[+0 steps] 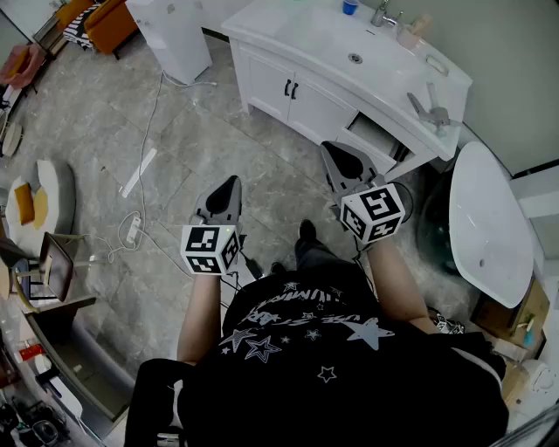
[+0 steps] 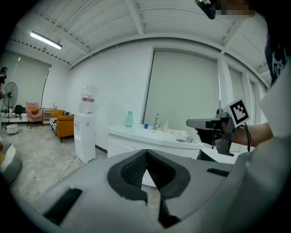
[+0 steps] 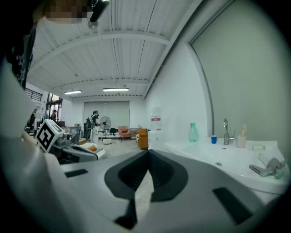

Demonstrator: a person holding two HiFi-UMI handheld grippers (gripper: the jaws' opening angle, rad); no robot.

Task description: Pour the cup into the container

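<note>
A small blue cup (image 1: 349,7) stands at the back of the white vanity top (image 1: 306,39), next to the faucet (image 1: 382,13); the cup also shows in the left gripper view (image 2: 146,126) and the right gripper view (image 3: 213,139). A beige container (image 1: 408,35) stands right of the faucet. A teal bottle (image 2: 129,119) stands at the counter's left end. Both grippers are held in the air in front of the person, well short of the vanity. My left gripper (image 1: 232,182) is shut and empty. My right gripper (image 1: 330,150) is shut too, with nothing in it.
A sink basin (image 1: 354,58) is set in the vanity, and a grey tool (image 1: 428,109) lies on its right end. A drawer (image 1: 376,135) stands open below. A white water dispenser (image 1: 175,35) is at the left, cables (image 1: 131,231) lie on the floor, and a white oval fixture (image 1: 489,218) is at the right.
</note>
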